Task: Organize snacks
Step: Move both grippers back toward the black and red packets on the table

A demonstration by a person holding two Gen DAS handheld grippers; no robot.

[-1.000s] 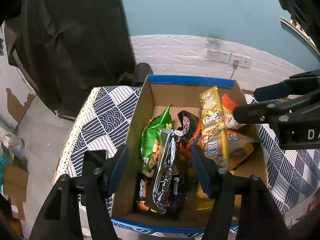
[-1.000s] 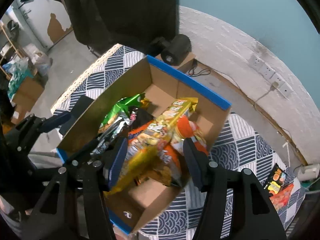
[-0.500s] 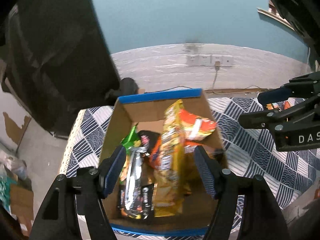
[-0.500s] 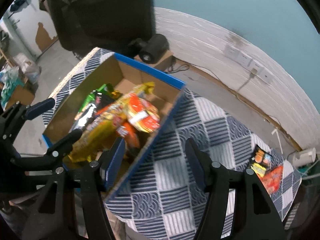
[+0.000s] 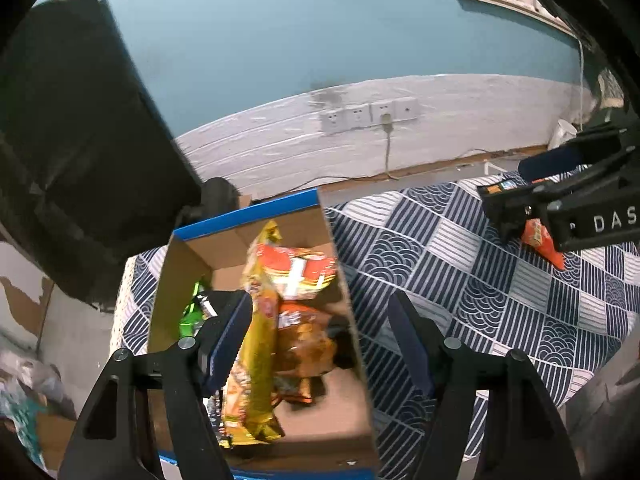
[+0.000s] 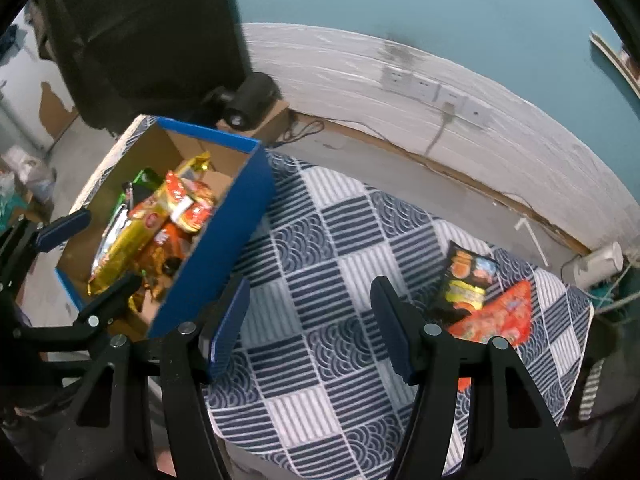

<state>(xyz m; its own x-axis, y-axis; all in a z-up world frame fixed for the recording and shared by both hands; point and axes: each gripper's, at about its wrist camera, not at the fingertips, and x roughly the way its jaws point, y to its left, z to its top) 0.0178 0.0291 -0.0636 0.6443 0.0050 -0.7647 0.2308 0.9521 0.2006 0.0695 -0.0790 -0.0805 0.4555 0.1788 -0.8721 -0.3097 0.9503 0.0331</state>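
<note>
A blue-edged cardboard box (image 5: 256,210) (image 6: 232,236) stands at the table's left end and holds several snack bags, with a long gold bag (image 5: 256,364) (image 6: 128,244) and a red-orange bag (image 5: 296,270) on top. My left gripper (image 5: 320,340) is open and empty above the box's right wall. My right gripper (image 6: 310,320) is open and empty above the patterned cloth, right of the box. A black snack bag (image 6: 466,276) and a red snack bag (image 6: 498,316) lie on the cloth at the right. The right gripper shows in the left wrist view (image 5: 516,196).
The table is covered by a blue-and-white patterned cloth (image 6: 328,280) (image 5: 460,272). A white wall with sockets (image 6: 436,92) runs behind it. A black cylinder (image 6: 252,98) sits on a small carton behind the box. Dark fabric (image 5: 68,120) hangs at the left.
Both views have swung to the right. My right gripper has moved from over the box to over the open cloth. My left gripper has shifted toward the box's right wall. Both stay open.
</note>
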